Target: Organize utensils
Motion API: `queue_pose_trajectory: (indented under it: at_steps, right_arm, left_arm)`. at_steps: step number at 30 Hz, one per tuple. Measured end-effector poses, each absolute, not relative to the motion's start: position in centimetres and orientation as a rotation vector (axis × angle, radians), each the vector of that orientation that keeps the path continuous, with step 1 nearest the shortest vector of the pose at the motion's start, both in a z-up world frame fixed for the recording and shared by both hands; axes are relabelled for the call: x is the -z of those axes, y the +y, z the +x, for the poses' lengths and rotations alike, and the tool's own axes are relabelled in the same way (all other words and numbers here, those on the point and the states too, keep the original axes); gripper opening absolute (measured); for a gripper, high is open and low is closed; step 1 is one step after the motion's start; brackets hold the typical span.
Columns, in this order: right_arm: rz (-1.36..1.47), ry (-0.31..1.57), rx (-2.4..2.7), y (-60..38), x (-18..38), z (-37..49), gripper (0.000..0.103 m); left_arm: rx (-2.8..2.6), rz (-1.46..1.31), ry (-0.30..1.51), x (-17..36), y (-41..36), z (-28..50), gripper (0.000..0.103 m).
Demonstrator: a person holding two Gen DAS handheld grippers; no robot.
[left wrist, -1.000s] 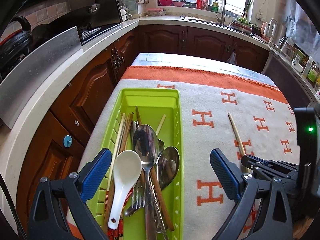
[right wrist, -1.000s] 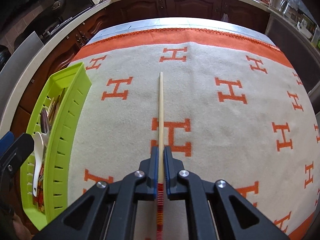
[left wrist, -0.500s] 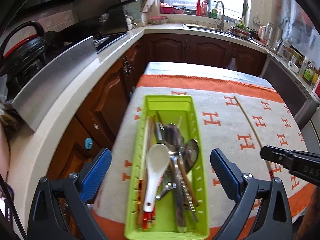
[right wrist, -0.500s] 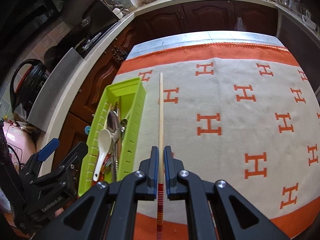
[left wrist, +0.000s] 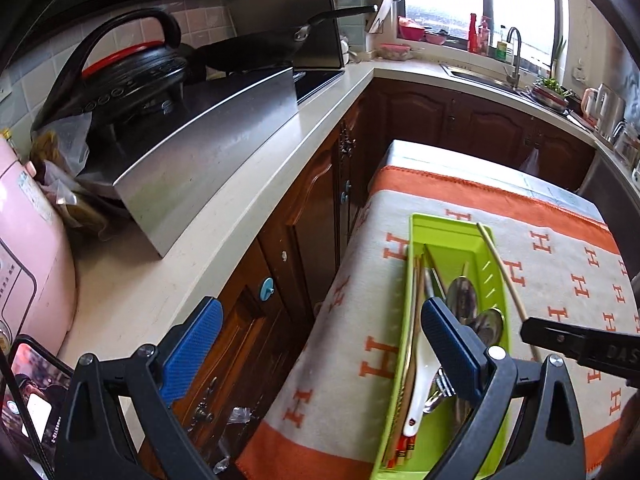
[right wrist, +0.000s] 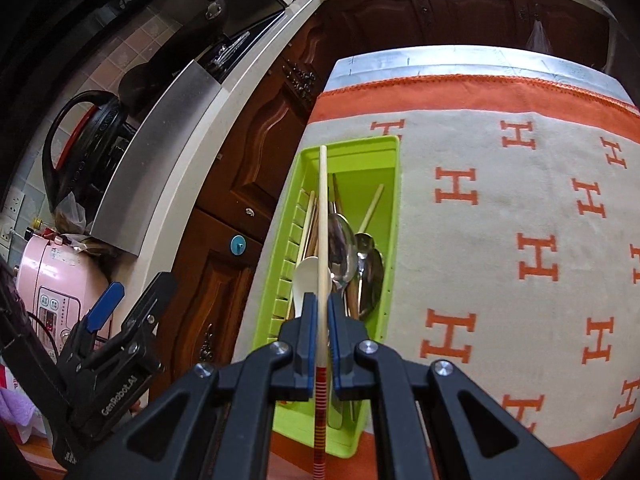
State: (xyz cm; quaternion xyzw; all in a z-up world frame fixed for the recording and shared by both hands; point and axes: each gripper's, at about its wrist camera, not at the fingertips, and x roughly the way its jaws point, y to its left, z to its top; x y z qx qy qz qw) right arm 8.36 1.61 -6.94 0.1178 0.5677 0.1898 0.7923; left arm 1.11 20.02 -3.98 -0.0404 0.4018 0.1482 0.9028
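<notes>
Nearly done, judging by the blanket: nothing loose visible on the orange-lettered cloth (right wrist: 500, 208) over the worktop. Spoons, fork and chopsticks already in the green tray (right wrist: 390, 200). Last chopstick (right wrist: 322, 216) clamped between the right gripper (right wrist: 322, 334) jaws, poised above the tray, not yet dropped in. Left gripper (left wrist: 320, 344) jaws wide apart, empty, off to the tray's side.

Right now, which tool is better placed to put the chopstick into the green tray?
Right. The right tool already clamps the chopstick above the green tray; the left tool is open, empty, off the tray's side.
</notes>
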Motion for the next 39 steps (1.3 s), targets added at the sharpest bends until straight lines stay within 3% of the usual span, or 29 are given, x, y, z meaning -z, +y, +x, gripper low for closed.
queue_pose_trajectory:
  at_steps: [19,24,39]
  right_arm:
    - [0.318,1.357,-0.387,5.4,11.4,11.5,0.007]
    - [0.285,1.324,-0.390,5.3,10.8,11.1,0.012]
    - [0.076,1.208,-0.374,3.7,8.7,8.3,0.013]
  left_arm:
    - [-0.293,-0.140,0.904,6.8,21.9,2.1,0.099]
    - [-0.272,-0.138,0.914,7.1,21.3,2.2,0.099]
    - [-0.174,-0.130,0.927,6.8,18.2,1.7,0.099]
